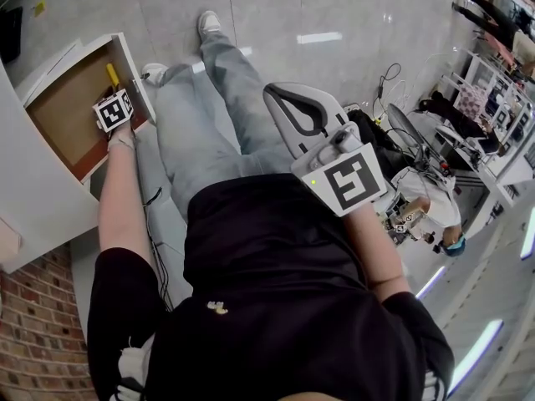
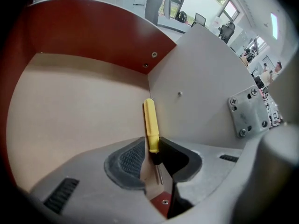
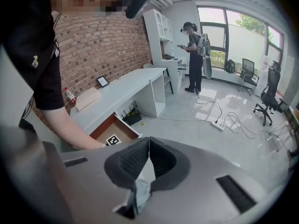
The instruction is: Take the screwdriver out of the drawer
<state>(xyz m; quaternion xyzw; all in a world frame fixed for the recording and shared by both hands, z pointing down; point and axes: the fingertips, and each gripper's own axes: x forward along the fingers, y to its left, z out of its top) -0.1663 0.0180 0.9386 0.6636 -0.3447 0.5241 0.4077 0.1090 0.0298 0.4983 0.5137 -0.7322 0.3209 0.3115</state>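
Note:
The drawer (image 1: 63, 111) stands pulled open from the white desk at the upper left of the head view. A yellow-handled screwdriver (image 2: 150, 122) lies on its beige floor, along the white side wall (image 2: 205, 85). Only the handle tip of the screwdriver (image 1: 112, 74) shows past the marker cube in the head view. My left gripper (image 2: 152, 152) reaches into the drawer, its jaws shut on the handle's lower end and black collar. The left gripper (image 1: 113, 94) is mostly hidden by its cube. My right gripper (image 1: 280, 94) hangs over my lap, away from the drawer. The right gripper (image 3: 146, 143) is shut and holds nothing.
The white desk (image 1: 38, 195) runs along a brick wall (image 1: 29, 332). My legs stretch over the grey tiled floor (image 1: 351, 23). A metal bracket (image 2: 247, 111) sits on the drawer's side. A standing person (image 3: 194, 55), office chairs (image 3: 268, 92) and floor cables (image 3: 224, 120) are farther off.

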